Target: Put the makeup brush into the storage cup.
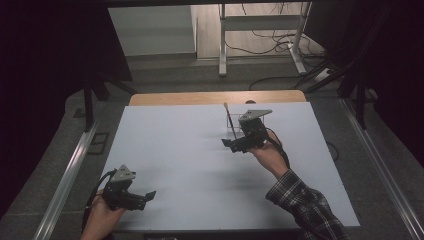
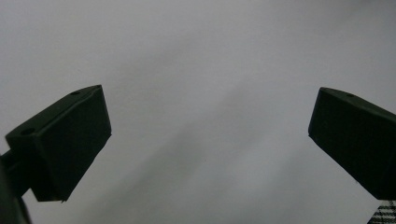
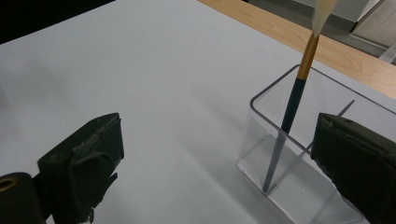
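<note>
A person at a white table (image 1: 200, 165) works a handheld gripper in each hand, and the right gripper (image 3: 215, 154) hangs with its jaws spread wide beside a clear plastic holder (image 3: 261, 126) that stands toward the table's far right, near the strip of bare wood (image 1: 215, 98) along the back edge. In the holder's near compartment a paintbrush (image 3: 292, 105) leans upright, dark handle down, gold ferrule and pale bristle tip well above the rim; one jaw sits left of the box over bare table, the other just beside or over the box's near right corner, and neither touches the brush. The work in hand appears to be taking the brush or letting it stand there; to lift it cleanly, the jaws would likely need to rise above the rim and close on the handle below the ferrule, drawing it up along its own tilt so the thin walls are not tipped. The left gripper (image 1: 131, 192) rests low at the near left corner, close to the table's front edge, jaws likewise wide over blank surface. Between the two lies broad open tabletop, leaving ample room to swing leftward; the back edge behind the holder is closer.
</note>
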The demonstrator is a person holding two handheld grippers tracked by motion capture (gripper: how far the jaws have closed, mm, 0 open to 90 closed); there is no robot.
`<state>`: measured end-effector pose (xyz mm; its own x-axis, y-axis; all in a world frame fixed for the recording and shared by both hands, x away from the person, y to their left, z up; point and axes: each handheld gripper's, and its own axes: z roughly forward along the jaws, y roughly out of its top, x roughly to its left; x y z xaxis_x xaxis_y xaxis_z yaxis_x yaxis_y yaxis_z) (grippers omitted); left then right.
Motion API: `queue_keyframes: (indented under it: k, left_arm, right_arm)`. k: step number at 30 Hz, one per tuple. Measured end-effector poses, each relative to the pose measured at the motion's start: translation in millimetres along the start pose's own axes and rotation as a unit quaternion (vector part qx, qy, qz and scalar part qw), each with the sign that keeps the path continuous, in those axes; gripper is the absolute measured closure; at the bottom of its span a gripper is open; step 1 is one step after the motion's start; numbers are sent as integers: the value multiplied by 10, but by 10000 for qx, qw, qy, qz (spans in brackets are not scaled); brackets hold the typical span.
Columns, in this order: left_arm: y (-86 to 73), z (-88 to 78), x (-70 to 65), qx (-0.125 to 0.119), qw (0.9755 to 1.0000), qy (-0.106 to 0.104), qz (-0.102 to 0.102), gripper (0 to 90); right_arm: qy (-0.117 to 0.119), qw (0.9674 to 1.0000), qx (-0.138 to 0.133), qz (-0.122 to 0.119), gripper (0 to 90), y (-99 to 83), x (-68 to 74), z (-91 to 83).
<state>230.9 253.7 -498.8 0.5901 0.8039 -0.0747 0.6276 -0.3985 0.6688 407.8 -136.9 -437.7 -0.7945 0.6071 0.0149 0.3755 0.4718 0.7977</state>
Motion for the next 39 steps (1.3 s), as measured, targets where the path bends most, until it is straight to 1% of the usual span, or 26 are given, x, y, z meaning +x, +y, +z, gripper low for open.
queue_keyframes:
  k: [15,26,31,37,39]
  left_arm:
    - [1,-7,-2,-18,10000,-5,17,0]
    - [0,1,-1,-10,10000,-23,20,0]
    - [-1,3,-1,-7,10000,-27,17,0]
    - [-1,5,-1,8,10000,-30,23,0]
    - [-1,6,-1,13,10000,-31,22,0]
  right_arm:
    - [12,10000,64,50,20,-96,12,-108]
    - [-9,9999,149,17,16,-173,31,-188]
    - [2,9998,183,2,14,-210,54,-215]
    - [48,9998,191,62,11,-260,67,-254]
    - [39,9997,216,45,11,-279,65,-266]
